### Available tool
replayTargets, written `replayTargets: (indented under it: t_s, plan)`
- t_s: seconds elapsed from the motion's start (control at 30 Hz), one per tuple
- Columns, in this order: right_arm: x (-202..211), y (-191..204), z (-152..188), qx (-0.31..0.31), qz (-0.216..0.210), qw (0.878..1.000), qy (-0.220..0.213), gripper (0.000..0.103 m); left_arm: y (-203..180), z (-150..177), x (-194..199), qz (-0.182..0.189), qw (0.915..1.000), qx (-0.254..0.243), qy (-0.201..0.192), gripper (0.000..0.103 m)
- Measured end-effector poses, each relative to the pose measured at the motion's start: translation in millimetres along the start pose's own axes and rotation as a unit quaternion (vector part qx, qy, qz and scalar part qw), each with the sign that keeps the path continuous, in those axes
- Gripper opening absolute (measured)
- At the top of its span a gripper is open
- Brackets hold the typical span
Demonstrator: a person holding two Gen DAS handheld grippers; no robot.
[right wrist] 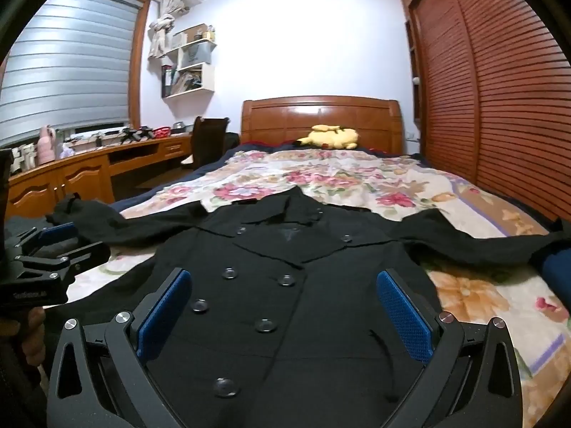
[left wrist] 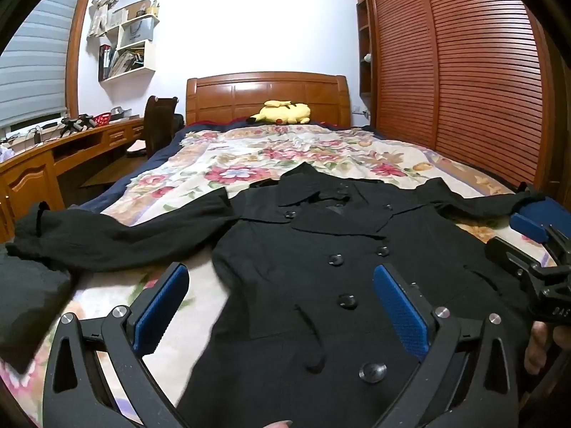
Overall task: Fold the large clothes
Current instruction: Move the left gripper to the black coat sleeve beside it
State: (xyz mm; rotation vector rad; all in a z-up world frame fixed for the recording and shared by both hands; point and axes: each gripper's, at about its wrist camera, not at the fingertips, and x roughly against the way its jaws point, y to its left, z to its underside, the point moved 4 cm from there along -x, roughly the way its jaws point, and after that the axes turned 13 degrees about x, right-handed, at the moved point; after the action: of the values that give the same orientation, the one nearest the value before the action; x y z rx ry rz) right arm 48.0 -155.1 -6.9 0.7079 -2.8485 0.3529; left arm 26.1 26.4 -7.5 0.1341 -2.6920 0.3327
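Note:
A black double-breasted coat (left wrist: 321, 242) lies flat and face up on the floral bedspread (left wrist: 228, 164), collar toward the headboard, both sleeves spread out sideways. My left gripper (left wrist: 282, 306) hovers open over the coat's lower front, blue pads wide apart, nothing between them. From the right wrist view the coat (right wrist: 285, 256) again fills the foreground, and my right gripper (right wrist: 285, 310) is open above its buttoned front, empty. Each gripper shows at the edge of the other's view: the right gripper (left wrist: 535, 246) at far right, the left gripper (right wrist: 53, 249) at far left, held by a hand (right wrist: 34, 335).
A yellow plush toy (left wrist: 285, 112) lies by the wooden headboard (left wrist: 267, 92). A wooden desk (left wrist: 43, 164) with clutter and a chair (left wrist: 160, 121) run along the left. Louvred wardrobe doors (left wrist: 464, 71) stand close on the right. Another dark cloth (left wrist: 28, 296) lies at the bed's left corner.

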Motion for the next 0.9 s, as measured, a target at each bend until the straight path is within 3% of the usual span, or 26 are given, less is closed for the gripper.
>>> replayTargets:
  t_s: [0.27,0.4,0.57,0.8,0.9]
  plan:
    - [-9,1,-6,0.004,-0.049,0.999,0.012,0.103,35,-7,6,-0.015,0.9996,0.021,0.008,0.103]
    - [-14,13,-12,0.007,-0.049,0.999,0.012,0.103,52,-7,7,-0.021,0.9994,0.023,0.017,0.103]
    - [-18,24,-15,0.018,-0.056,0.998,0.011,0.103,79,-5,5,-0.054,0.9982,0.001,0.026,0.103]
    - [-27,34,-17,0.029,-0.066,0.997,0.017,0.103,118,-2,-6,-0.048,0.996,0.021,0.073,0.103]
    - [-31,40,-21,0.035,-0.076,0.996,0.021,0.103,133,-1,-8,-0.068,0.9948,0.009,0.075,0.103]
